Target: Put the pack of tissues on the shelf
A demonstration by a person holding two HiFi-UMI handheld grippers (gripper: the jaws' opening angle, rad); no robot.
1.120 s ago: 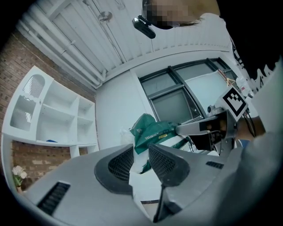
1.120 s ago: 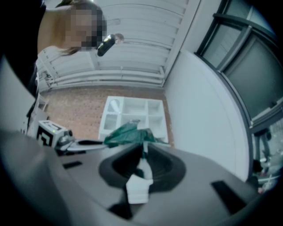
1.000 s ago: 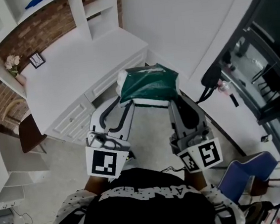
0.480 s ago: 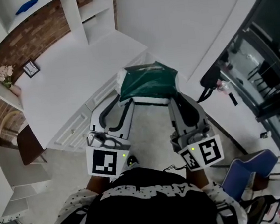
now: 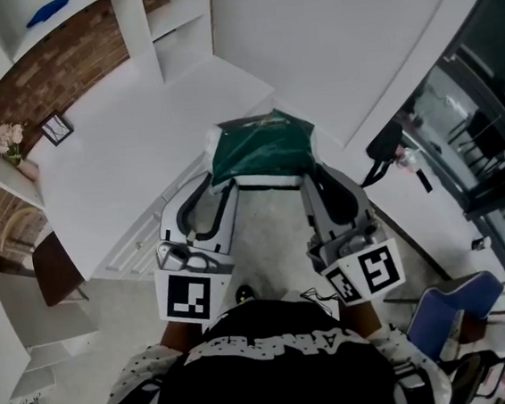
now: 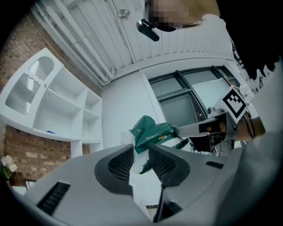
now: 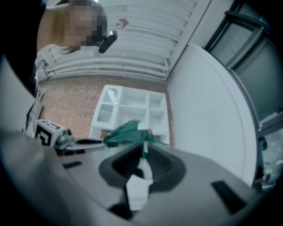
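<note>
Holding the pack of tissues [image 5: 263,151] from both ends: why two tools for one soft thing? (A)

My guess is that it sags. The left tongs [image 5: 221,187] are clenched on the white end of the wrapper, and the right tongs [image 5: 313,178] pinch a thin fold at the other end, so the pack hangs level between them. (B)

Where is it in the head view? (A)

At the centre of the frame, in the air, just past the near corner of the white desk [image 5: 131,155]. It touches nothing but the jaws. The shelf [image 5: 139,20] stands at the upper left, well apart from it, so I judge the carry unfinished. (B)

And how does the pack look? (A)

It has a dark green plastic skin, crumpled and loose, with white showing at both gripped ends. The left gripper view shows a pale printed strip on the green, too small to read. (B)

Any risk? (A)

The right grip is only on film, so it may slip or tear if the two hands drift apart (B)
</note>
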